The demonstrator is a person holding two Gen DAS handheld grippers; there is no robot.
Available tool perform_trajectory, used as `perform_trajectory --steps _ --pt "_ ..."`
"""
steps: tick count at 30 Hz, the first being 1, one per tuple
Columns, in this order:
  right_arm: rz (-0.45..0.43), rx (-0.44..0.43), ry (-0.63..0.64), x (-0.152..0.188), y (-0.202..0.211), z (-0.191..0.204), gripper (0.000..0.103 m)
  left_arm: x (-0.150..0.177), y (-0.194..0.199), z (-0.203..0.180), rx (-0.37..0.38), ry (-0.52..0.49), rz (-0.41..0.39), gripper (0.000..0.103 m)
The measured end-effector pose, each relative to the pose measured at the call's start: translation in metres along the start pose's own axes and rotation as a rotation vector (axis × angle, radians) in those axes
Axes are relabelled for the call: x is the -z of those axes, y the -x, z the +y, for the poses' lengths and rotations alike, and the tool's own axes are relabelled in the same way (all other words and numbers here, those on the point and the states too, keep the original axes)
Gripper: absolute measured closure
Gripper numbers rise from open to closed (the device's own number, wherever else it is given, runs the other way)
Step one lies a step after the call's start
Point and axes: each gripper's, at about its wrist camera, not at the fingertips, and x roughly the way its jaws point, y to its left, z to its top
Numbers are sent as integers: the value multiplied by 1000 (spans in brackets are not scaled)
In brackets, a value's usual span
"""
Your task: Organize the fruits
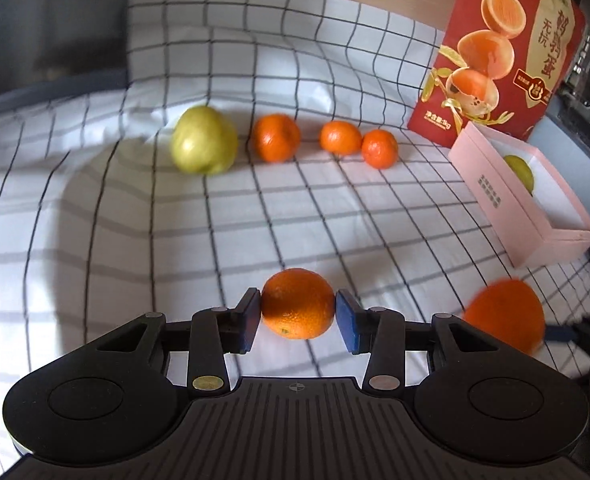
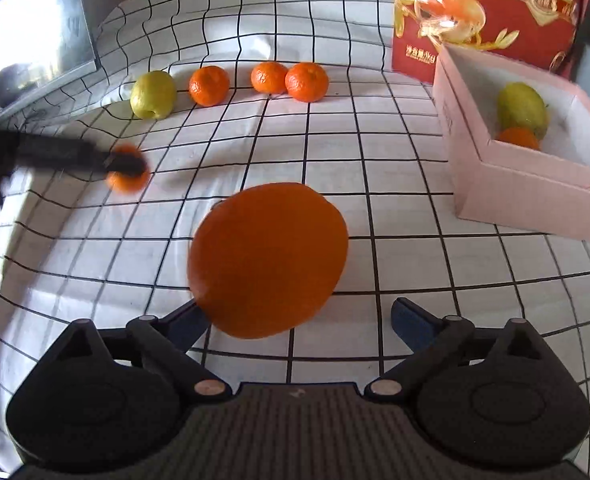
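My left gripper [image 1: 298, 318] is shut on a small orange [image 1: 298, 303] just above the checked cloth; it also shows in the right wrist view [image 2: 126, 168]. My right gripper [image 2: 299, 320] is open, with a large blurred orange [image 2: 269, 260] between its fingers, touching the left pad and apart from the right one; this orange also shows in the left wrist view [image 1: 505, 314]. A yellow-green fruit [image 1: 203, 140] and three small oranges [image 1: 275, 137] lie in a row at the back. A pink box [image 2: 507, 184] at the right holds a yellow-green fruit [image 2: 522, 109] and an orange [image 2: 518, 137].
A white cloth with a black grid [image 1: 255, 216] covers the surface. A tall red printed carton [image 1: 499, 48] stands behind the pink box [image 1: 507, 200]. A grey panel [image 2: 35, 40] rises at the back left.
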Motion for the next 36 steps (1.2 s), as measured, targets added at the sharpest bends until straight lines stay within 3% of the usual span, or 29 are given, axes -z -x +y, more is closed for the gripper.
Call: perform_trajectory --steps 7,12,16,19,30,36 --pt "-53 32 171 -21 8 19 6 21 10 16 15 116 3 57" --pt "-151 -32 305 -75 22 41 6 19 8 9 -27 136 -10 57" --pt "-92 -74 331 -136 1 58 7 12 1 4 -62 144 -31 56" --pt "-38 -128 289 -161 -16 60 7 5 -5 4 -78 155 -37 56" --pt "105 -75 245 -154 -67 27 8 6 -23 14 -6 226 -41 54" --pt "45 -52 265 -180 -72 27 11 4 -25 13 -12 248 -46 55"
